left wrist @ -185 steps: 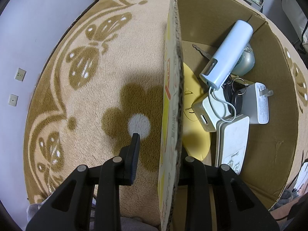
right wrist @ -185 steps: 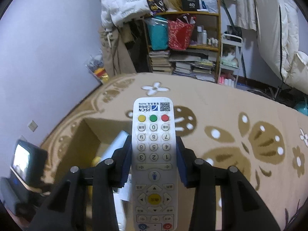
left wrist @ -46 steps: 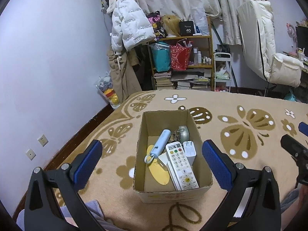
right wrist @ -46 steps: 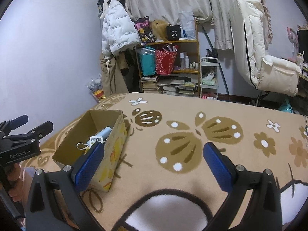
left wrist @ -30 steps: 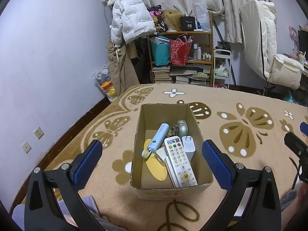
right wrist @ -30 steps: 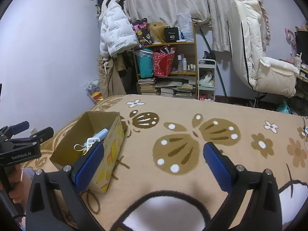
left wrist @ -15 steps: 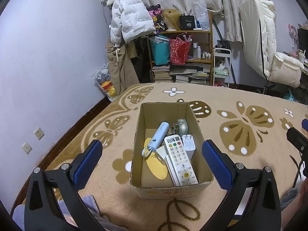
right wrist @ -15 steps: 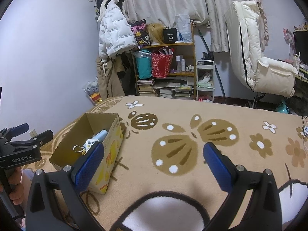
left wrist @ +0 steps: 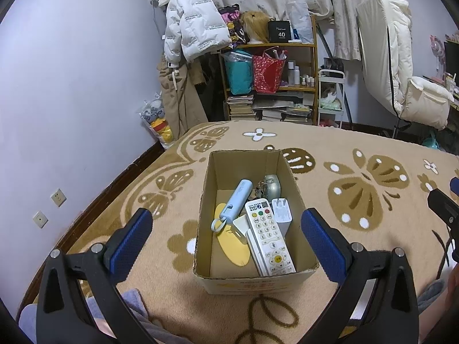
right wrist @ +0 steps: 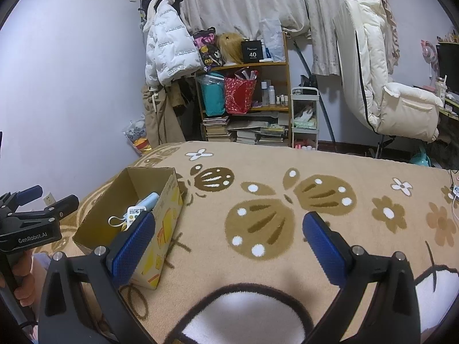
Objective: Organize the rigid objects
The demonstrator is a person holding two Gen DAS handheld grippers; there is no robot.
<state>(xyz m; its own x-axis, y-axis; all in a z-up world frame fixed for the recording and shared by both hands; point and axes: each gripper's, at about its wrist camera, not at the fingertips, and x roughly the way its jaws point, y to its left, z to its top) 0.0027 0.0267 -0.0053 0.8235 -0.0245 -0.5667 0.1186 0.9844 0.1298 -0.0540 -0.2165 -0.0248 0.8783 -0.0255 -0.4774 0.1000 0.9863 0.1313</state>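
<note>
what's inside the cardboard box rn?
Cardboard box holds a white remote lying on top, a light-blue cylinder with a loop, a yellow flat piece, a white plug adapter and a silver item with keys. Whatever lies under the remote is covered.

Lilac walls [left wrist: 86,57], cluttered bookshelf [right wrist: 246,100] (curtains [right wrist: 243,0] behind), butterfly-patterned beige carpet [right wrist: 287,200].

A tan blanket [left wrist: 330,154] patterned with brown butterflies covers the bed, and beyond it a white puffer jacket [left wrist: 192,25] hangs beside a cluttered wooden shelf [left wrist: 287,86] of books, bags and bottles, with a cream chair [right wrist: 381,86] at the right.
</note>
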